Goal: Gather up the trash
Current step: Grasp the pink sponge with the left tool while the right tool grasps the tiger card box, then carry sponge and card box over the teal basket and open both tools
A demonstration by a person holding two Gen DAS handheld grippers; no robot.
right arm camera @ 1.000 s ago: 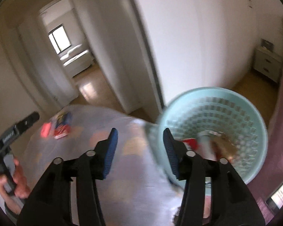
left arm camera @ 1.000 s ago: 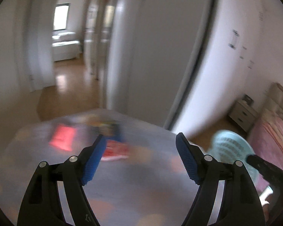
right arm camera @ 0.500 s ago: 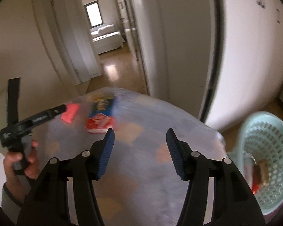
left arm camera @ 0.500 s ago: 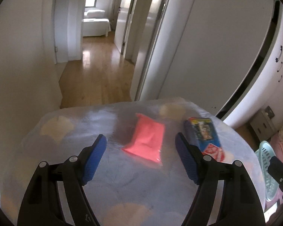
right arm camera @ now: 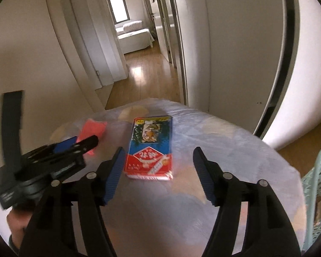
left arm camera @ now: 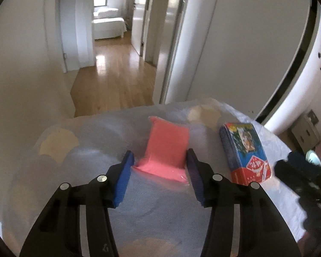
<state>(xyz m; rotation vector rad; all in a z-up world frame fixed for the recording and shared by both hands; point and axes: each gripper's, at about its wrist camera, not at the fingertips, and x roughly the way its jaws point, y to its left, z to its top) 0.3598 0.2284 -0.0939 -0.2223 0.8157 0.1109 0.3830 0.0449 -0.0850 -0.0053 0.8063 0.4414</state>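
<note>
A pink packet (left arm camera: 167, 147) lies on the table under its pale plastic cover (left arm camera: 160, 218). My left gripper (left arm camera: 159, 157) is closing on the packet's near end, and both blue pads touch its sides. Just right of it lies a blue and red box with a tiger picture (left arm camera: 244, 150). In the right wrist view that box (right arm camera: 152, 145) lies flat ahead of my right gripper (right arm camera: 158, 150), whose jaws are opening and touch nothing. My left gripper (right arm camera: 81, 143) sits at the pink packet (right arm camera: 92, 128) there, with a hand below it.
A teal lattice basket (right arm camera: 318, 171) with some trash inside stands off the table's right edge. White wardrobe doors (right arm camera: 246, 53) rise behind the table. A hallway with a wooden floor (left arm camera: 113, 81) leads away at the back. A bedside cabinet (left arm camera: 306, 128) stands at the right.
My left gripper dropped over the pink packet and its jaws narrowed onto it. My right gripper swung left from the basket to the tiger box and its jaws widened.
</note>
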